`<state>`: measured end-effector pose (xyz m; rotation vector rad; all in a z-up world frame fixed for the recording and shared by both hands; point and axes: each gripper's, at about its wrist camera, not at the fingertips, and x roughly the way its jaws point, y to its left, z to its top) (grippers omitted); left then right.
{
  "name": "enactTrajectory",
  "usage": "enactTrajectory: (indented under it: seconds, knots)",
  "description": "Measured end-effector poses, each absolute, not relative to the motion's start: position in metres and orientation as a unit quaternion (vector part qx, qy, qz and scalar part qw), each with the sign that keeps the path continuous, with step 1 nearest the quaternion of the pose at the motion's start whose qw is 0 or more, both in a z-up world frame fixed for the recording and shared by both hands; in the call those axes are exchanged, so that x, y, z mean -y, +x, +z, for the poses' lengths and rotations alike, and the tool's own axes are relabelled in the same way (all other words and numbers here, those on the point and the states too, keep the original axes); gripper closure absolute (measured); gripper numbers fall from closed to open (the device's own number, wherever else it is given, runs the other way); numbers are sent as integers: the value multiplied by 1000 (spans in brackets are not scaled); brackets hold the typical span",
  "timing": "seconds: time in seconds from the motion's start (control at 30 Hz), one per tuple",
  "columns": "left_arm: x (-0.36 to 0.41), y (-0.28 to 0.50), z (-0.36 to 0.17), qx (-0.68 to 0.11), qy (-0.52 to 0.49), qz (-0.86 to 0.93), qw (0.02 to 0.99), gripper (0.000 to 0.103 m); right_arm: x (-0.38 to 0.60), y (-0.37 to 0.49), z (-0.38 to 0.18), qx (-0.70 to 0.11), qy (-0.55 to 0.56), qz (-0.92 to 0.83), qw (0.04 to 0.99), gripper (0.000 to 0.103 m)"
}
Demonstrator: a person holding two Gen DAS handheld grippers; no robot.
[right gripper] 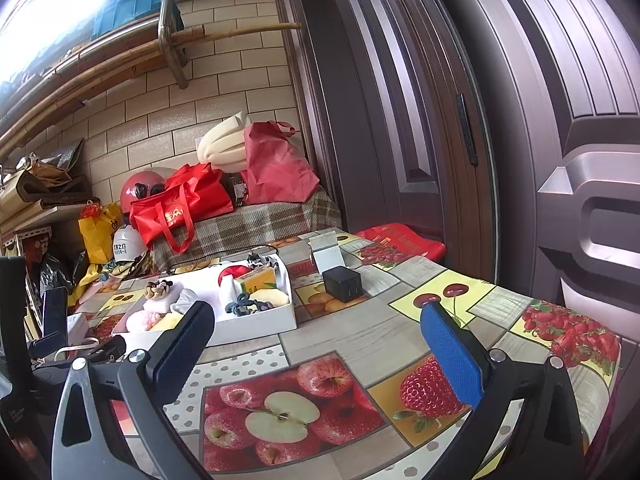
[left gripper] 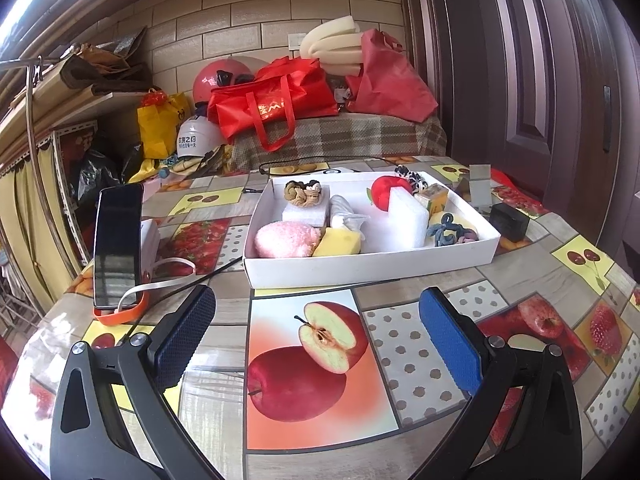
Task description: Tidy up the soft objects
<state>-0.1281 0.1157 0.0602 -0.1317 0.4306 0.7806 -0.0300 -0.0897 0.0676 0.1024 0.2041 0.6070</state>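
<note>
A white box [left gripper: 360,266] stands on the fruit-print table ahead of my left gripper [left gripper: 316,336]. It holds a pink fluffy ball [left gripper: 284,240], a yellow sponge [left gripper: 338,243], white foam blocks [left gripper: 404,220], a red soft apple [left gripper: 386,192], a braided brown knot [left gripper: 302,196] and blue hair ties [left gripper: 450,232]. My left gripper is open and empty, a little short of the box. My right gripper [right gripper: 316,336] is open and empty over the table, to the right of the box [right gripper: 256,320].
A phone [left gripper: 118,240] leans on an orange stand at the left with a white cable. A black cube [right gripper: 343,289] and a small mirror stand [right gripper: 328,254] sit right of the box. Red bags [left gripper: 276,100] and helmets lie on a bench behind. A door is at the right.
</note>
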Motion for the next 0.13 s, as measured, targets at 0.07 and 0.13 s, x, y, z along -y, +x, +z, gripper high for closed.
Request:
enactTrajectory:
  seconds: [0.07,0.13]
  knots:
    - [-114,-128,60,-206,-61,374,902,0,89,-29,67,-101,49,298,948,0]
    - [-114,-128,60,-206,-61,371,903,0,89,-29,67,-102,50,298,948,0]
